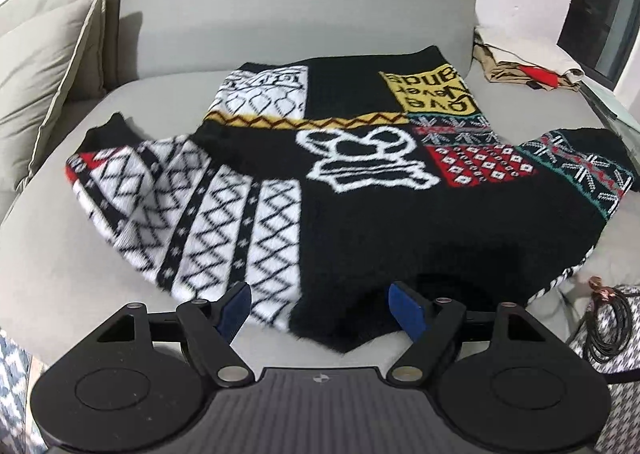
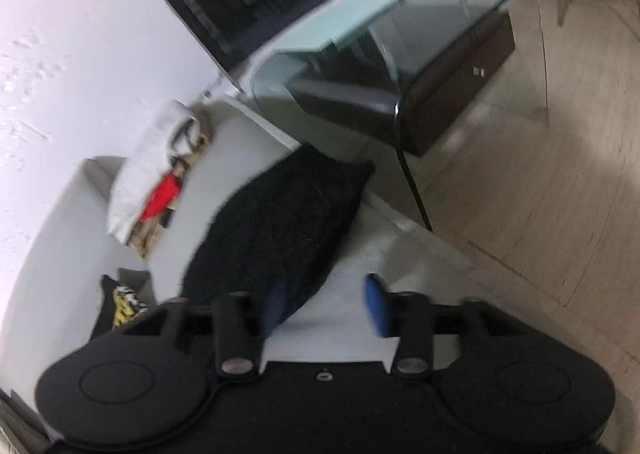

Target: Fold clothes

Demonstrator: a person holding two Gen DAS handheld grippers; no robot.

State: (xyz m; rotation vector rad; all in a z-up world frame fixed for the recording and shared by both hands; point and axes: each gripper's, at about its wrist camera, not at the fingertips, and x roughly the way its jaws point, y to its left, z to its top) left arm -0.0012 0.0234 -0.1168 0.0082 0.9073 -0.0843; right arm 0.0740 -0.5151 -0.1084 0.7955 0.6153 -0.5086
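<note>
1. Blue pads mark the left gripper [image 1: 320,308], whose jaws stand wide apart with nothing pinched; the near black edge of the sweater [image 1: 320,182] lies between and just under them, apparently at the neck opening, though that is a guess.
2. Blue pads show on the right gripper [image 2: 327,304] too, its jaws apart and empty. The black sleeve end [image 2: 280,230] lies just ahead, its near tip against the left pad but not clamped.
3. Spread flat on the grey sofa seat [image 1: 168,94], the knitted patchwork sweater has both sleeves out to the sides: the white diamond-patterned one to the left of the view, the dark snowflake-patterned one to the right.
4. Judging by this layout, the work sits at the laying-out stage: the garment is flattened and no fold shows yet.
5. Next, each gripper probably needs to close on a sleeve or shoulder edge and carry it over the body toward the middle, pinching both layers of the thick knit so that it does not slip.
6. Farther off lie cushions [image 1: 44,66] at the left, a beige bag [image 1: 516,66] with something red in it at the far right corner, and a glass side table [image 2: 400,66] beside the sofa.
</note>
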